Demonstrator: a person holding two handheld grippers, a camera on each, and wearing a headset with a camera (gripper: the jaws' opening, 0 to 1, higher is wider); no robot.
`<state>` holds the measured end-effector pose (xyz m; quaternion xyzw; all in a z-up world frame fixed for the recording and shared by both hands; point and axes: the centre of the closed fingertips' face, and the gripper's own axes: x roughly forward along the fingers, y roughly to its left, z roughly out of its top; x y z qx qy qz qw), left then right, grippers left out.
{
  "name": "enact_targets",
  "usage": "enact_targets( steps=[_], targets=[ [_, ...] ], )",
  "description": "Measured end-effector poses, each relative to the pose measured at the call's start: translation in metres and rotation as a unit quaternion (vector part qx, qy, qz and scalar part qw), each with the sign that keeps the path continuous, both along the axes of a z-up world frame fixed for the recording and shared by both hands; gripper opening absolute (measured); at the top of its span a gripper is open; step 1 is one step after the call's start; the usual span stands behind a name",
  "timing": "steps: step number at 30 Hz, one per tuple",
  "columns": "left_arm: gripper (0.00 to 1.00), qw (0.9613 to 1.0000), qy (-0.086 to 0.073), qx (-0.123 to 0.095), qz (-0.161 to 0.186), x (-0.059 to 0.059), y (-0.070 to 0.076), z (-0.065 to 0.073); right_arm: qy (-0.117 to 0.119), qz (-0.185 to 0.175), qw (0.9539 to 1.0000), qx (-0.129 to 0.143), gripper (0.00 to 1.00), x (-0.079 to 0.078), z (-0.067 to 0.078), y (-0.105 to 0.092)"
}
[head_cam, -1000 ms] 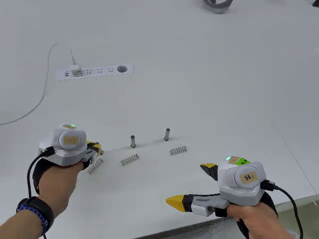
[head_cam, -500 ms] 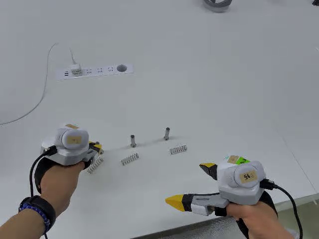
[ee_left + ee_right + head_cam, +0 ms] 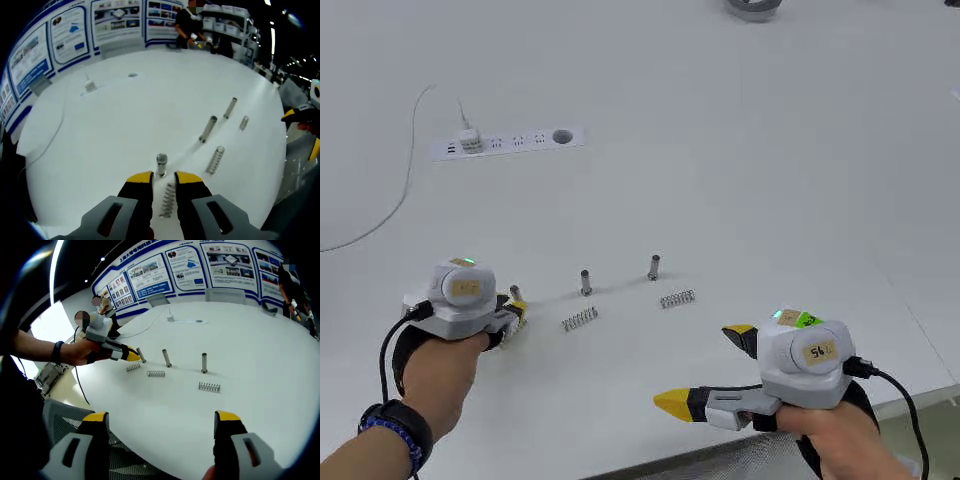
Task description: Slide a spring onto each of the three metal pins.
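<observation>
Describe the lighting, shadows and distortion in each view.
Head view: flat, even light; the white table is nearly washed out, and the pins throw only faint, soft shadows. Left gripper view: fisheye curves the table's edge into an arc. Right gripper view: same bending, with a bright strip light glaring at top left.

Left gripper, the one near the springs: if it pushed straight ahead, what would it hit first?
Probably the nearest metal pin, standing upright just beyond the left gripper's yellow fingers. A spring lies on the table between them. Depth is hard to judge.
</observation>
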<state>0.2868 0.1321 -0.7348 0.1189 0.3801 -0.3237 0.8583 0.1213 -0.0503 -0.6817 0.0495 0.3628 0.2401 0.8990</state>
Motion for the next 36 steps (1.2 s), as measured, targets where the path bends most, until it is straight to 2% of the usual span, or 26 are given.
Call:
enact_targets(
  steps=[5,9,14,22,27,36],
  targets=[
    [0.24,0.9997,0.015,-0.015,0.012,-0.006,0.006,-0.002,0.004,0.005,1.0000,-0.002,0.88,-0.002,-0.004,0.002],
    [0.26,0.9998,0.016,-0.006,0.001,-0.013,0.014,-0.006,0.004,0.005,1.0000,0.001,0.88,-0.001,-0.005,0.003],
    [0.28,0.9996,0.022,-0.013,0.009,-0.015,0.025,-0.009,0.006,0.009,0.9999,0.002,0.88,0.002,-0.008,0.006],
    [0.36,0.9991,0.016,-0.039,0.009,-0.026,0.026,0.004,0.005,0.013,0.9999,0.004,0.88,0.006,-0.010,0.009],
    [0.39,0.9986,0.014,-0.050,0.010,-0.032,0.029,0.007,0.004,0.012,0.9999,0.003,0.88,0.008,-0.009,0.008],
    [0.47,0.9981,0.009,-0.062,0.006,-0.044,0.032,0.016,0.000,0.015,0.9999,0.000,0.88,0.013,-0.010,0.010]
  ],
)
